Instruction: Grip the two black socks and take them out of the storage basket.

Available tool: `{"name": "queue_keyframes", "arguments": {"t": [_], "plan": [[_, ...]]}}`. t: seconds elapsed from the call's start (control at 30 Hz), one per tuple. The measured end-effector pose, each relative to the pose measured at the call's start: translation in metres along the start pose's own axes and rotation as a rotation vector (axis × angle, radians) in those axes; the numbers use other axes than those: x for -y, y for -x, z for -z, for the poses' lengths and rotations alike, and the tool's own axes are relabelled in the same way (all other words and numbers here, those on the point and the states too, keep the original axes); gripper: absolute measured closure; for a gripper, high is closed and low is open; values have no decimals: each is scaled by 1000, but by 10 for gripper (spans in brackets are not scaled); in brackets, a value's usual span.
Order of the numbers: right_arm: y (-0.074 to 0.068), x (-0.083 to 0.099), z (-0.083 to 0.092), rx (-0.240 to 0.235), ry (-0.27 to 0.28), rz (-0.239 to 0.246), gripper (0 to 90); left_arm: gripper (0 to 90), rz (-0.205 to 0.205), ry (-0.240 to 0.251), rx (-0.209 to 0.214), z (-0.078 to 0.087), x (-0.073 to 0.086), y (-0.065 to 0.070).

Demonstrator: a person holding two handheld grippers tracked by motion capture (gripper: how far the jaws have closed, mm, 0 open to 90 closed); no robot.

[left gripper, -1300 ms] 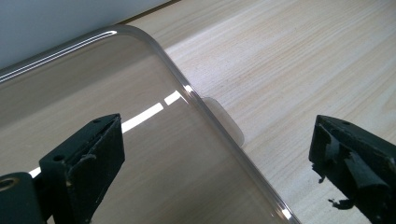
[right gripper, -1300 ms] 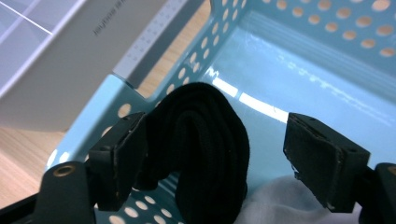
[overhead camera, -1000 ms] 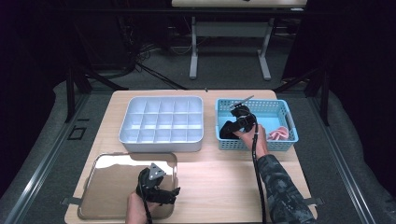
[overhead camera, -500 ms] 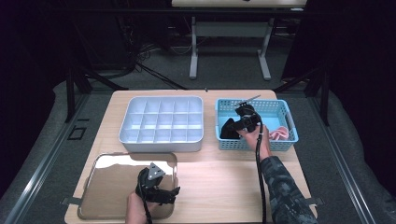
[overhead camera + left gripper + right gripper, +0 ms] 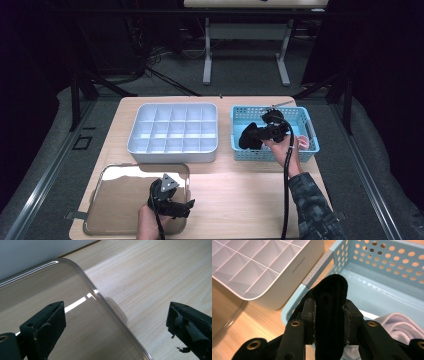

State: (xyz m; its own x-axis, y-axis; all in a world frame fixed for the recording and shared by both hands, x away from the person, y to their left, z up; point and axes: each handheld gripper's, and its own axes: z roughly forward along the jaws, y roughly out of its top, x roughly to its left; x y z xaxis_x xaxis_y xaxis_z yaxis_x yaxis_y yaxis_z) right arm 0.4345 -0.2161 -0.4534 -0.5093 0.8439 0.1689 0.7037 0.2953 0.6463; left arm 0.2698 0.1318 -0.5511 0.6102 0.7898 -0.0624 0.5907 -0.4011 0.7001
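The right gripper [image 5: 255, 136] has a rolled black sock [image 5: 329, 315] pinched between its pads, jaws just closed in on it, and it hangs over the near-left corner of the blue basket [image 5: 305, 117], pointing toward the white divider box [image 5: 172, 132]. That looks like the reason for the layout: basket of laundry on one side, a grid of small cells right beside it, so each roll gets a short hop into its own cell. I'd judge this is the carry step, sock lifted clear of the rim and not yet over any cell. White cloth [image 5: 399, 325] lies in the basket just behind the jaws, with something pink [image 5: 302, 142] at the far corner, likely waiting their turn. Down at the near edge, the left gripper [image 5: 187, 206] sits idle, jaws wide apart with nothing between them, straddling the rim of the clear lid [image 5: 105, 302] that lies flat on the table [image 5: 240, 200], parked out of the way. There's a faint embossed mark on the box wall [image 5: 299, 268], too small to read.
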Motion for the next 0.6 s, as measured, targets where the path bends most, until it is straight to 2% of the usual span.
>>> {"name": "queue_keyframes", "arguments": {"t": [0.17, 0.3, 0.33, 0.37, 0.4, 0.6], "plan": [[-8, 5, 24, -14, 53, 20, 671, 21, -3, -1, 1, 0, 0, 0], [-12, 10, 37, -27, 65, 25, 672, 21, 3, 2, 2, 1, 0, -1], [-16, 14, 46, -38, 73, 30, 671, 21, 0, 1, 3, 1, 0, -1], [-16, 14, 46, -38, 73, 30, 671, 21, 0, 1, 3, 1, 0, -1], [-18, 18, 53, -61, 79, 30, 672, 21, 1, 4, 4, 1, 0, -1], [-26, 34, 65, -84, 82, 40, 672, 20, -2, 3, 4, 0, 1, -1]]}}
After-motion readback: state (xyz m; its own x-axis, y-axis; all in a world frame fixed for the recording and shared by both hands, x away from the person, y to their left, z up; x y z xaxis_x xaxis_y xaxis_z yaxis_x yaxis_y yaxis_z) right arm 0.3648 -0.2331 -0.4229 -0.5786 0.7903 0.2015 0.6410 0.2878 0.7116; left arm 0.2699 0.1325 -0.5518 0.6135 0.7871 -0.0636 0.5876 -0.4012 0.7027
